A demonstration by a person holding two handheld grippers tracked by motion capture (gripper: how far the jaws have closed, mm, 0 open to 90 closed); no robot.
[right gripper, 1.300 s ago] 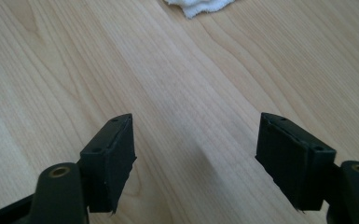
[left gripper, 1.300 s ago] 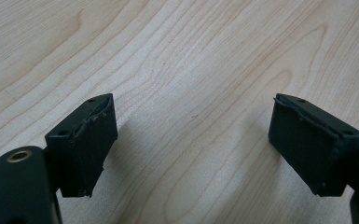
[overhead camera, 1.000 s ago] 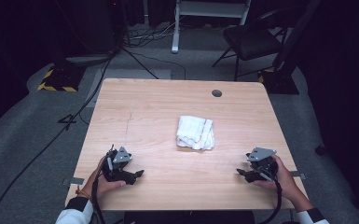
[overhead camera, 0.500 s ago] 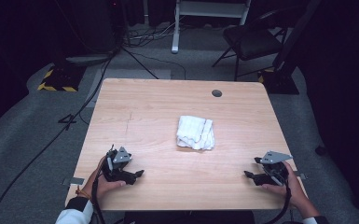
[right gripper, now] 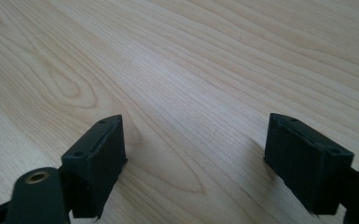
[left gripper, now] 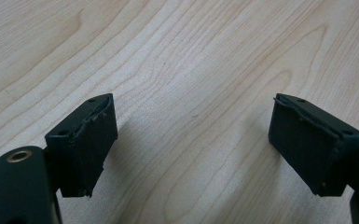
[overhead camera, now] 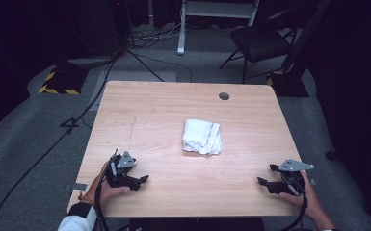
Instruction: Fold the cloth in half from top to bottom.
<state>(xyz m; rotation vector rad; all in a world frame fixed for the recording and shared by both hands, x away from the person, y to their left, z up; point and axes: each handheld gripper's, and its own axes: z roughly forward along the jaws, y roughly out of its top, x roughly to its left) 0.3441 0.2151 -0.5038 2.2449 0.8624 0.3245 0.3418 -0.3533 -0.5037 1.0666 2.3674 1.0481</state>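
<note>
Lying a little right of the middle of the desk (overhead camera: 139, 120), the white towel (overhead camera: 202, 136) is the thing nearest both tools and the likely object of the work. It looks loosely folded into a thick, ribbed bundle, with rolled edges along its right side and a flatter flap toward the left.

The left hand-held gripper (overhead camera: 136, 181) rests low at the near left of the desk, and the left gripper view shows its jaws spread wide with nothing but bare wood between them. The right hand-held gripper (overhead camera: 267, 182) sits at the near right edge, likewise released, its jaws apart over plain wood grain in the right gripper view. Both are well apart from the towel.

By its look the towel is probably light, soft and limp, so it should sag and unfold rather than hold its shape when lifted. It is not fragile and not slippery; the terry surface ought to grip well against the black pads (left gripper: 303, 140). The wood under it is smooth, so a sideways push would likely slide the whole bundle. A pinch on a single layer at a corner or along the near edge seems best for spreading it; a bite across the thick rolled side would suit carrying it whole.
</note>
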